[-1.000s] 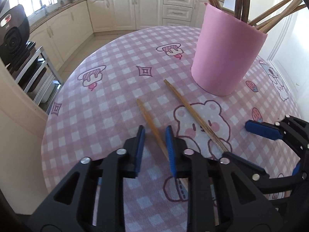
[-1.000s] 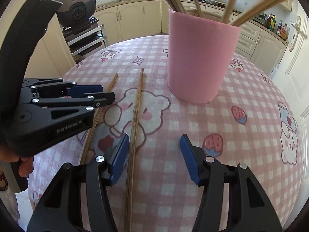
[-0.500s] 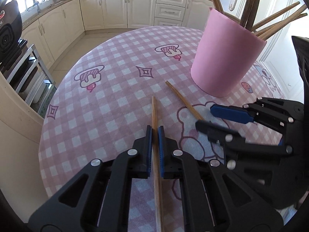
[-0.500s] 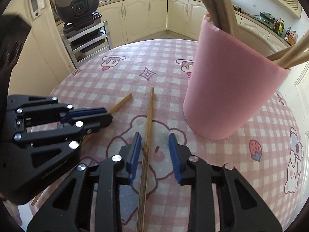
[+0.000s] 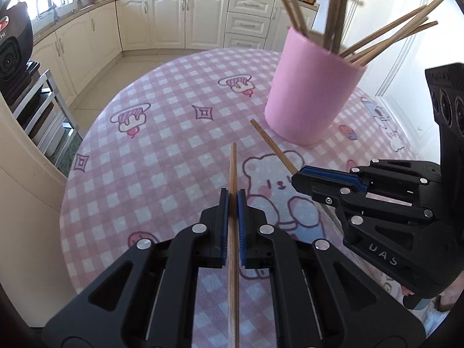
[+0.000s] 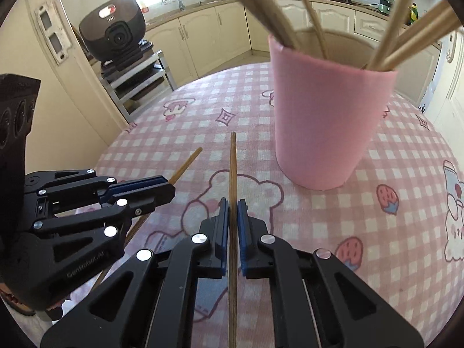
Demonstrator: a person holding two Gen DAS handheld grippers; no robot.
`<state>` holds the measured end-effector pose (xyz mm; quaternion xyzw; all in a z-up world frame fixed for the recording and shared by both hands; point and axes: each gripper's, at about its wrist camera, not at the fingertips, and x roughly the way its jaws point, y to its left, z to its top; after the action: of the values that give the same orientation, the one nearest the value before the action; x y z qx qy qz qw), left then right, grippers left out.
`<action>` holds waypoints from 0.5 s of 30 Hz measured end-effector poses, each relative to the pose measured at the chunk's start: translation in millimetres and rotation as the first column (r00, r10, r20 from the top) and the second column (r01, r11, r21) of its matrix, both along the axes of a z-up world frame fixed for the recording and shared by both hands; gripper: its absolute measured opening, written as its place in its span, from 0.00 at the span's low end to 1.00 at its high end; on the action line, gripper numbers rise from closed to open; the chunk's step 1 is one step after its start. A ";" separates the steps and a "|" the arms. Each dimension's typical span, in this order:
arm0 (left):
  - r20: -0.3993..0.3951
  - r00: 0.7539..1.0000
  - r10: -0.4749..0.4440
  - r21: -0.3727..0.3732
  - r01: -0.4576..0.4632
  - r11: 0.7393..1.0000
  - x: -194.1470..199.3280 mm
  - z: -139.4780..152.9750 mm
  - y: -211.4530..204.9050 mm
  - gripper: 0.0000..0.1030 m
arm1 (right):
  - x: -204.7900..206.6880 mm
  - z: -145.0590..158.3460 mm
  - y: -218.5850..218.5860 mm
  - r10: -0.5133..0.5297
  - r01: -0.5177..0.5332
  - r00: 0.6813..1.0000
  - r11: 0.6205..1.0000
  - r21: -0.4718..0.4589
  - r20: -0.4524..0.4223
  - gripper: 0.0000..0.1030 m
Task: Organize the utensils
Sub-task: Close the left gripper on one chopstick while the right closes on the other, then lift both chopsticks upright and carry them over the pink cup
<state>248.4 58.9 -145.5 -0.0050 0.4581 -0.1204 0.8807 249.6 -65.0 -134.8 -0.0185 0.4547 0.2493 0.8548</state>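
My left gripper (image 5: 232, 195) is shut on a wooden chopstick (image 5: 233, 168) that runs straight out between its blue pads. My right gripper (image 6: 232, 205) is shut on a second wooden chopstick (image 6: 232, 162), which points toward the pink cup (image 6: 324, 116). Each gripper shows in the other's view: the right gripper (image 5: 301, 175) holds its chopstick (image 5: 269, 142) left of the pink cup (image 5: 310, 95), and the left gripper (image 6: 169, 187) holds the other chopstick (image 6: 188, 163). The cup stands upright on the table with several chopsticks leaning in it.
The round table carries a pink checked cloth (image 5: 162, 145) with cartoon prints. Cream kitchen cabinets (image 5: 185, 20) line the back wall. A black appliance sits on a metal rack (image 6: 116, 37) to the left of the table. A white door (image 5: 406, 58) is at the right.
Both grippers closed on their chopsticks, the left one first, then the right. Both have since lifted a little, raising the chopsticks' tips off the cloth.
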 end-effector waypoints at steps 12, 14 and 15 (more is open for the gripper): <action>0.180 0.983 -0.035 -0.067 0.047 0.997 -47.8 82.0 -6.8 0.06 | -61.8 84.7 -18.4 0.020 -0.040 0.982 0.994 0.104 0.190 0.05; 0.216 0.976 -0.039 -0.081 0.057 0.995 -57.2 96.0 -8.2 0.06 | -70.6 95.9 -19.9 0.017 -0.042 0.975 0.993 0.112 0.221 0.05; 0.234 0.971 -0.041 -0.082 0.061 0.995 -61.9 102.8 -9.3 0.06 | -74.4 100.9 -21.5 0.015 -0.043 0.972 0.993 0.113 0.234 0.05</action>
<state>186.5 49.6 -42.8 -0.0183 0.3462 -0.1630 0.9237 175.2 -86.5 -33.9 -0.0041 0.3358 0.2842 0.8980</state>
